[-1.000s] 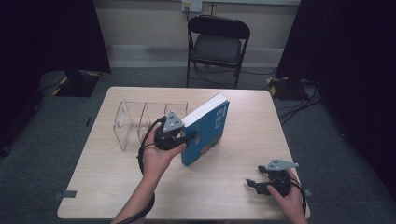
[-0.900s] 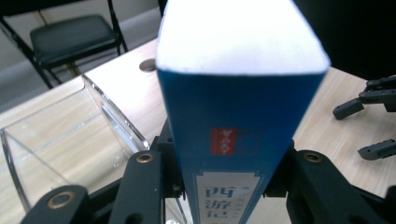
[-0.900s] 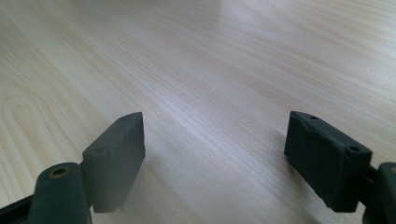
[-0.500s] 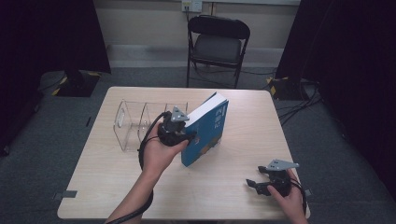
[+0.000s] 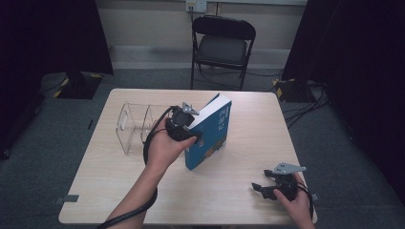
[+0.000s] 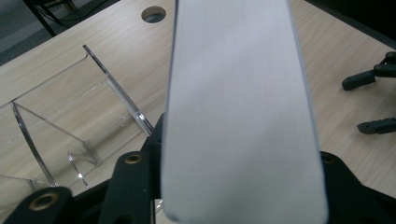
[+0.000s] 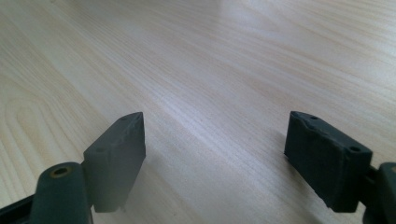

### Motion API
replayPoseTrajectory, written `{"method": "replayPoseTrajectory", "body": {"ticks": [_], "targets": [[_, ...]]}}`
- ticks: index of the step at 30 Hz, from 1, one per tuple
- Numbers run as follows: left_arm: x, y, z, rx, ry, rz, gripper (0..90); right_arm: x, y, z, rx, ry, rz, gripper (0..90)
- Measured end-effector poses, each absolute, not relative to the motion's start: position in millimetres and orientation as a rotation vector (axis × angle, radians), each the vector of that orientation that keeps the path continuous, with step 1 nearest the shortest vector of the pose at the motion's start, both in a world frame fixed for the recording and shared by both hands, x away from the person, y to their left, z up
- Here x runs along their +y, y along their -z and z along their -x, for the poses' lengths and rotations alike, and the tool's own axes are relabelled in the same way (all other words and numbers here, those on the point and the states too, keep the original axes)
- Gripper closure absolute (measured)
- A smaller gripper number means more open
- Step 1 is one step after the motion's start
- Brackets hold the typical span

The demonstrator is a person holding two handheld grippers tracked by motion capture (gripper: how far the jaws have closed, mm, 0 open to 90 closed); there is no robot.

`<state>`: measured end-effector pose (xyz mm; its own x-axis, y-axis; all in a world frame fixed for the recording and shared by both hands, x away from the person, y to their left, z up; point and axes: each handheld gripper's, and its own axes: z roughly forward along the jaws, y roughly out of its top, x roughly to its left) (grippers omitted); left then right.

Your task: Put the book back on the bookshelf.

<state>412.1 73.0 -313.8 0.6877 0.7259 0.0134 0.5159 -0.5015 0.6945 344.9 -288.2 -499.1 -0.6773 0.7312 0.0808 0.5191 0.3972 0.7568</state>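
Note:
A blue book (image 5: 212, 133) stands tilted on its lower edge at the middle of the wooden table (image 5: 239, 200). My left gripper (image 5: 193, 134) is shut on the book's page side, with a hand wrapped round it. In the left gripper view the white page edge (image 6: 243, 107) rises between the black fingers (image 6: 133, 182). Just left of the book stands a clear acrylic divider rack (image 5: 136, 126), also seen as a rack (image 6: 56, 126) beside the jaws. My right gripper (image 5: 265, 189) rests open near the front right edge, with bare wood between its fingertips (image 7: 119, 140).
A black folding chair (image 5: 222, 47) stands beyond the table's far edge. Dark curtains hang at both sides of the room. The tabletop has a round cable hole (image 6: 154, 14). The right gripper's open fingers (image 6: 373, 102) show at the right of the left gripper view.
My left gripper has shifted slightly right and farther away with the book, which now stands a little steeper. The right gripper has stayed where it was.

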Motion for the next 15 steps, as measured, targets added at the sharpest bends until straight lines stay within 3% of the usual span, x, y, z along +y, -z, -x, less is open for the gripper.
{"method": "replayPoseTrajectory", "body": {"ticks": [15], "targets": [[66.4,309.1,-415.1,0.97,-0.382,-2.268,61.3,-288.9,499.0,-345.3,2.391,-1.162,-1.106,20.0]]}}
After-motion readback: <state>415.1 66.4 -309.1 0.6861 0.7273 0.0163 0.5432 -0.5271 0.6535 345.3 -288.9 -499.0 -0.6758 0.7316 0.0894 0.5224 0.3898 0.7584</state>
